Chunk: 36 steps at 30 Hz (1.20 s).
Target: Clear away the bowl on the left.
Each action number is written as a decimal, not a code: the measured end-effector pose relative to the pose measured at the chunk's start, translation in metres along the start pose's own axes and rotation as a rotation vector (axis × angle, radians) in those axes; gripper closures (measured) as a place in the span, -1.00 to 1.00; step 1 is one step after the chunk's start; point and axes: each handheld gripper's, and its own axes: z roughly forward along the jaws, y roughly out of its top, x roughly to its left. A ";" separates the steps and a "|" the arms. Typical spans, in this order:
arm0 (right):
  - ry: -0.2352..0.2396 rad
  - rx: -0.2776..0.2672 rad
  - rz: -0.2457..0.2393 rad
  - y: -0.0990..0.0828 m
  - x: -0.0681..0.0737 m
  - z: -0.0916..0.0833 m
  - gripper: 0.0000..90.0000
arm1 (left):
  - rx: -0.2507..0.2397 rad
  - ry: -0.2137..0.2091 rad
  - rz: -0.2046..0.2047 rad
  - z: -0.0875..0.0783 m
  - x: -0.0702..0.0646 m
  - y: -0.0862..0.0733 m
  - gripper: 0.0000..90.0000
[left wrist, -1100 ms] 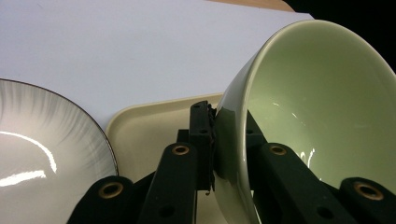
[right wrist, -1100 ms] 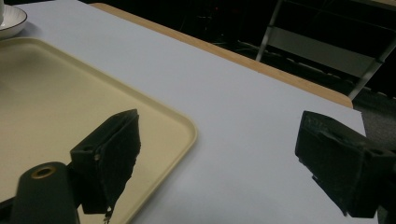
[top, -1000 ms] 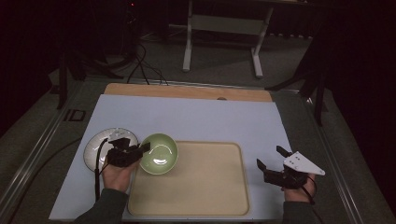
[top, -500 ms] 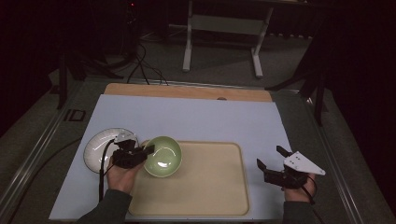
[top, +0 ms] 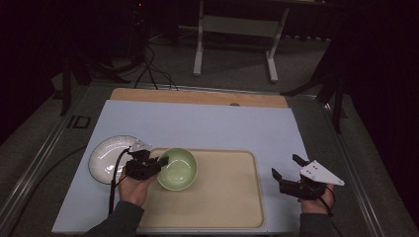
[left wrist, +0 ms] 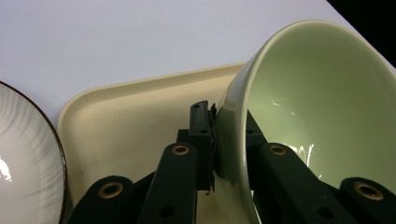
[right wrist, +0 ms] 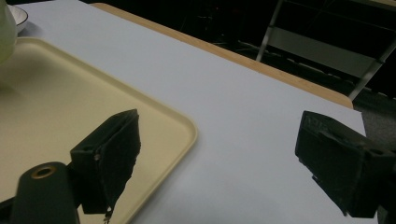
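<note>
A pale green bowl (top: 178, 169) is over the left end of the cream tray (top: 227, 197). My left gripper (top: 160, 162) is shut on the bowl's left rim. In the left gripper view the rim of the bowl (left wrist: 317, 107) sits pinched between the two black jaws of the left gripper (left wrist: 226, 122), one inside and one outside, and the tray (left wrist: 140, 116) lies beneath. I cannot tell whether the bowl rests on the tray. My right gripper (top: 285, 166) stands open just right of the tray with nothing between its jaws; in its own view the right gripper (right wrist: 219, 149) is wide apart above the mat.
A white plate with a dark rim (top: 106, 158) lies on the light blue mat (top: 207, 128) left of the tray, close behind my left hand. A wooden strip (top: 197, 96) edges the mat's far side. Table legs and cables stand beyond.
The left gripper has carried the bowl slightly to the right, further over the tray and away from the plate. The right gripper has stayed where it was.
</note>
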 end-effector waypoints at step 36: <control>-0.006 0.004 0.004 -0.001 0.000 -0.001 -0.70 | 0.089 -0.088 0.013 0.044 -0.028 -0.016 0.79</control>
